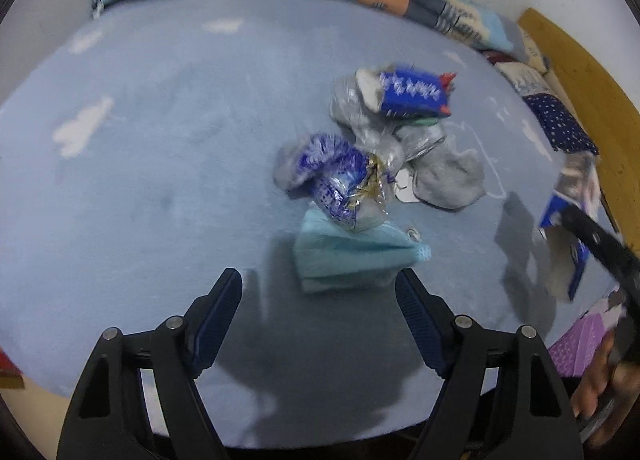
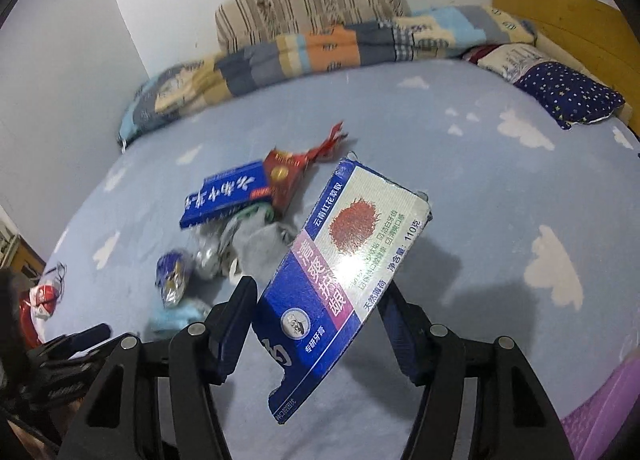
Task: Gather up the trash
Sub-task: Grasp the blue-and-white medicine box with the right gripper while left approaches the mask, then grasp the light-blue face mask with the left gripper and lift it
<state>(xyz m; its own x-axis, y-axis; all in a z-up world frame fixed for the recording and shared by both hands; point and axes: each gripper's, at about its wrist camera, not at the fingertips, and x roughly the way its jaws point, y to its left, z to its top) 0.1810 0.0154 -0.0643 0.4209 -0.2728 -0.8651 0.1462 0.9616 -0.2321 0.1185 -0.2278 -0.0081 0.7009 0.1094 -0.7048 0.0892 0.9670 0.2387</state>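
**Item: flattened toothpaste carton, between the right jaws, lifted off the bed**

Flattened toothpaste carton (image 2: 340,272): lies between the fingers of the right gripper (image 2: 318,320), long axis slanting from lower left by the jaws up and away to the right. It hangs above the bed sheet (image 2: 480,187), throwing a shadow there. The jaws stand wide on either side; whether they actually pinch the carton's edges cannot be told. Blue end panel, white face with a red spiky fruit, pink band, printed Chinese text; the near end is torn and ragged. Same carton at the far right edge of the left view (image 1: 568,227).

Left gripper (image 1: 320,308): jaws spread open, empty, aimed at the remaining pile straight ahead; judged the nearer arm for the next pick.

Pile, nearest outward: folded teal cloth (image 1: 344,256) just beyond the left fingertips; crumpled blue-and-silver wrapper (image 1: 340,179) resting on its far edge; grey socks (image 1: 448,175); blue box (image 1: 412,93); red wrapper (image 2: 288,175).

Surroundings: patchwork blanket (image 2: 280,59), star-print pillow (image 2: 568,93), wooden headboard (image 2: 560,7), purple item (image 1: 580,340) at the lower right
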